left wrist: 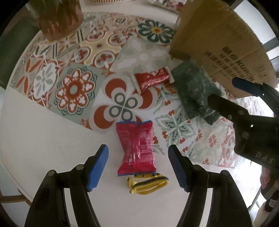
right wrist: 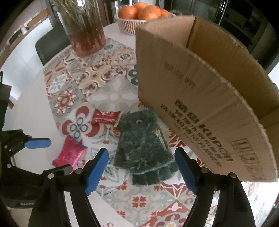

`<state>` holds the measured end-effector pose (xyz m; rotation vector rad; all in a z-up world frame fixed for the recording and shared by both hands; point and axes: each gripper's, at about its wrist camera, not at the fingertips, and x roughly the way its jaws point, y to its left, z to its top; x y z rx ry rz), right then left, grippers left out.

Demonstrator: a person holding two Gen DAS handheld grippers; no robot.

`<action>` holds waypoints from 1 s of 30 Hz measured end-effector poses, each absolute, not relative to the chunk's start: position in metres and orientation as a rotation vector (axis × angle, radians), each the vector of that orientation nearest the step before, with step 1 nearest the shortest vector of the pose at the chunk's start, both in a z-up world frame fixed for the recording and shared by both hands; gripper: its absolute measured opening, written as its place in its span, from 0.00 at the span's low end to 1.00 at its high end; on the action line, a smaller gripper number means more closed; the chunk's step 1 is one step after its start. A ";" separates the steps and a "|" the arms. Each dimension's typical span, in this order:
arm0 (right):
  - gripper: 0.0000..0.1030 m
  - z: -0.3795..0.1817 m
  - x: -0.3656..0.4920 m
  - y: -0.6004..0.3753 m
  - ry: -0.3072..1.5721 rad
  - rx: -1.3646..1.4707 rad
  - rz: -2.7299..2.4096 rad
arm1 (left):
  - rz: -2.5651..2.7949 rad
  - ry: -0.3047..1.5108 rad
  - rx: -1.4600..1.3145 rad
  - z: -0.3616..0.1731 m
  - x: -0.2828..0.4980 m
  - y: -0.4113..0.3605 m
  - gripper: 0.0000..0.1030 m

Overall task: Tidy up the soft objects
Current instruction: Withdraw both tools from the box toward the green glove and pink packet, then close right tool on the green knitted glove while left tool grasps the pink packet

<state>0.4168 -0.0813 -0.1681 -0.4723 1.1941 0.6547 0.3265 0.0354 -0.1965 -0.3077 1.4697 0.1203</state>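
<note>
the green fuzzy glove (right wrist: 143, 145) lay flat on the patterned mat (right wrist: 139, 200), just beside the near wall of the cardboard box (right wrist: 200, 97), which stood to its right with its top open. the right gripper (right wrist: 141, 167) hung over the glove's near end with its jaws released wide, one blue pad on each side of the glove and neither touching it. just to the far left of the glove lay a red wrapper (right wrist: 106, 117), its white crimped edge close to the glove's far corner. nearer and further left, a pink packet (left wrist: 136, 148) lay partly on the mat's edge and partly on the white table (left wrist: 34, 136), with a yellow and black band (left wrist: 148, 185) touching its near end. the left gripper (left wrist: 138, 167) sat above that packet, jaws also released wide, the packet lying between the blue pads and apart from both. in the left wrist view the right gripper showed on the right as a black body with a blue tip near the box. on the far side of the mat stood a glass vase (right wrist: 85, 29) of dry grass, and beyond it a white basket (right wrist: 132, 24) of oranges (right wrist: 141, 10). a dark chair (right wrist: 50, 45) stood past the far left edge of the table.
</note>
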 end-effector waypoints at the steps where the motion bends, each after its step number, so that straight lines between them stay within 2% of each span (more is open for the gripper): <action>1: 0.77 -0.171 0.418 -0.081 1.197 -0.479 0.656 | 0.124 1.476 -0.313 -0.201 0.327 0.035 0.68; 15: 0.77 -0.213 0.430 -0.074 1.229 -0.531 0.657 | 0.198 1.532 -0.312 -0.236 0.334 0.033 0.67; 18: 0.77 -0.222 0.433 -0.073 1.242 -0.519 0.649 | 0.214 1.519 -0.295 -0.236 0.334 0.032 0.61; 20: 0.77 -0.225 0.435 -0.073 1.240 -0.501 0.645 | 0.227 1.506 -0.284 -0.233 0.335 0.033 0.52; 24: 0.77 -0.226 0.434 -0.075 1.221 -0.455 0.635 | 0.239 1.489 -0.262 -0.228 0.332 0.037 0.45; 27: 0.74 -0.226 0.431 -0.076 1.203 -0.431 0.613 | 0.233 1.480 -0.267 -0.227 0.332 0.042 0.42; 30: 0.61 -0.222 0.425 -0.083 1.192 -0.405 0.590 | 0.226 1.471 -0.277 -0.227 0.330 0.048 0.40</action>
